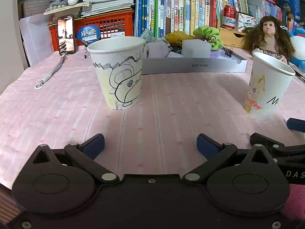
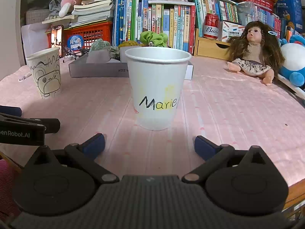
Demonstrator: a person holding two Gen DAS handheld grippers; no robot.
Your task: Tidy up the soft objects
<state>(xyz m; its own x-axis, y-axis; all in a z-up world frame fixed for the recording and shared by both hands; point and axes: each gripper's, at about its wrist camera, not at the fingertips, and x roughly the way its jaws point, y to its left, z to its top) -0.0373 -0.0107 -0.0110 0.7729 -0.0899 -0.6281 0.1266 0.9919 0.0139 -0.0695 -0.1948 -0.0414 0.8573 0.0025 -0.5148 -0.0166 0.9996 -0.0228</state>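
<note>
A grey shallow box [image 1: 192, 66] [image 2: 95, 70] at the back of the table holds soft things: a green scrunchie [image 1: 207, 35] [image 2: 153, 38], a yellow one [image 1: 177, 38], a checked one [image 2: 99, 45] and white foam blocks [image 1: 196, 49]. Two paper cups stand in front of it: one with a drawn animal [image 1: 120, 76] [image 2: 46, 72], one marked "Marie" [image 2: 158, 87] [image 1: 266, 87]. My left gripper [image 1: 150, 146] is open over the pink cloth, short of the drawn cup. My right gripper [image 2: 149, 145] is open just before the Marie cup. Nothing is held.
A doll [image 2: 253, 55] [image 1: 268, 36] and a blue plush [image 2: 293, 63] sit at the right. A phone [image 1: 65, 34] leans on a red crate [image 1: 106, 24], a cord [image 1: 50, 72] lies at the left. Books and a red can [image 2: 211, 26] line the back.
</note>
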